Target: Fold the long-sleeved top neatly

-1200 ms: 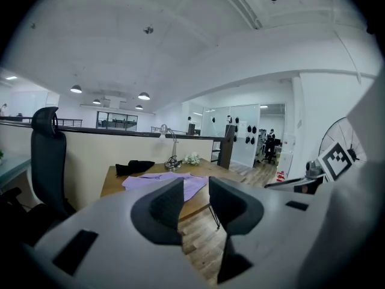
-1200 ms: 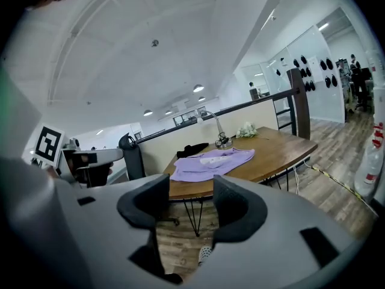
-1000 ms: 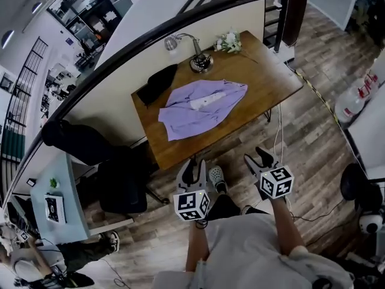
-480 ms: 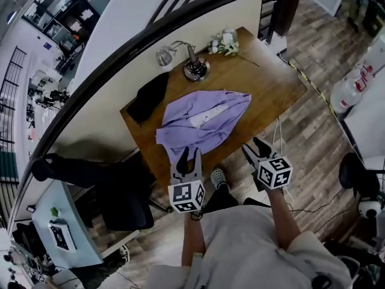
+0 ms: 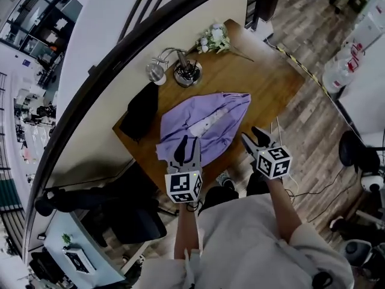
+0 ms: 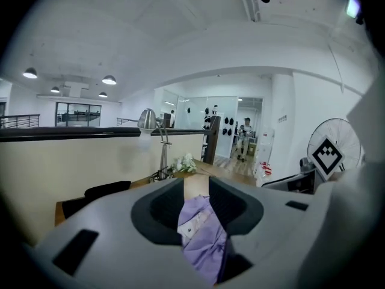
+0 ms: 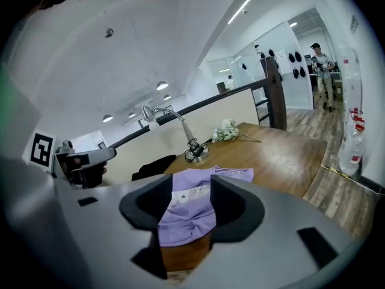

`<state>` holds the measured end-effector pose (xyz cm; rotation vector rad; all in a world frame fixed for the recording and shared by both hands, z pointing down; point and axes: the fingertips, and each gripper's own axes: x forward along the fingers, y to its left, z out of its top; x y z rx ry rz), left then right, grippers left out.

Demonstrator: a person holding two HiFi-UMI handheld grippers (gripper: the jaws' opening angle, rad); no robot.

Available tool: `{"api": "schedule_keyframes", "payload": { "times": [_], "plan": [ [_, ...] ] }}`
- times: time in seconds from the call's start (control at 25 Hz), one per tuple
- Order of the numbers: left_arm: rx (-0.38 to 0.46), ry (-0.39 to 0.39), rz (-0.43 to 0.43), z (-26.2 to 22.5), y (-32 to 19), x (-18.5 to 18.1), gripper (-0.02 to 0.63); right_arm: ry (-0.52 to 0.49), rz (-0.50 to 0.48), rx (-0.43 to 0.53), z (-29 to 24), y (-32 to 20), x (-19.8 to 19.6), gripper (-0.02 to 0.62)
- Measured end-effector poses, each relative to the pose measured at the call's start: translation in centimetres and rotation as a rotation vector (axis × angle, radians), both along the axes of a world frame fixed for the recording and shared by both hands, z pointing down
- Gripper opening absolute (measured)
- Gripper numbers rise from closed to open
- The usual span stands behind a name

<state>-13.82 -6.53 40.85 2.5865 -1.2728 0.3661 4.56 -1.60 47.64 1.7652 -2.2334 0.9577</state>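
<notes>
I see the lilac long-sleeved top (image 5: 204, 125) lying crumpled on the wooden table (image 5: 264, 83), towards its near edge. My left gripper (image 5: 187, 142) hangs by the top's near hem, jaws apart and empty. My right gripper (image 5: 254, 135) has just been narrowing its jaws, with nothing between them.

Long-sleeved top (image 5: 204, 125), just ahead of the left gripper (image 5: 187, 141): plain lilac, with a pale whitish lining at the open neck.
Table (image 5: 264, 80) beneath it: warm brown with visible wood grain.
Cloth (image 5: 139, 110), ahead and to the left of that gripper: solid black.
Lamp (image 5: 174, 71), beyond the top: shiny silver.
Flowers (image 5: 213, 40), furthest ahead: white blooms, green leaves.
Left gripper itself: light grey body, black pads (image 6: 162, 212), cube with black-on-white square markers.
Floor (image 5: 313, 119), off to its right: grey-brown planks.
</notes>
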Motion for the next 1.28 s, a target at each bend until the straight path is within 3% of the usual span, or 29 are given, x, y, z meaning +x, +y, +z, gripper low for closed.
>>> {"api": "schedule_keyframes", "payload": {
  "times": [0.36, 0.6, 0.76, 0.96, 1.28],
  "plan": [
    [-0.031, -0.061, 0.104, 3.5, -4.1, 2.3, 0.137, 0.059, 0.021, -0.049, 0.8, -2.1, 2.6, 0.201],
    [0.053, -0.120, 0.133, 0.7, -6.3, 5.0, 0.137, 0.007, 0.044, -0.033, 0.2, -4.4, 5.1, 0.202],
    [0.047, -0.130, 0.156, 0.3, -8.7, 6.8, 0.137, -0.012, 0.047, -0.044, 1.3, -6.8, 6.1, 0.202],
    [0.097, -0.126, 0.182, -1.3, -12.1, 9.6, 0.137, -0.030, 0.045, -0.066, 3.4, -8.4, 7.3, 0.201],
    [-0.019, -0.140, 0.323, 4.0, -15.2, 13.5, 0.137, -0.036, 0.038, -0.162, 8.3, -10.1, 9.5, 0.201]
  ]
}}
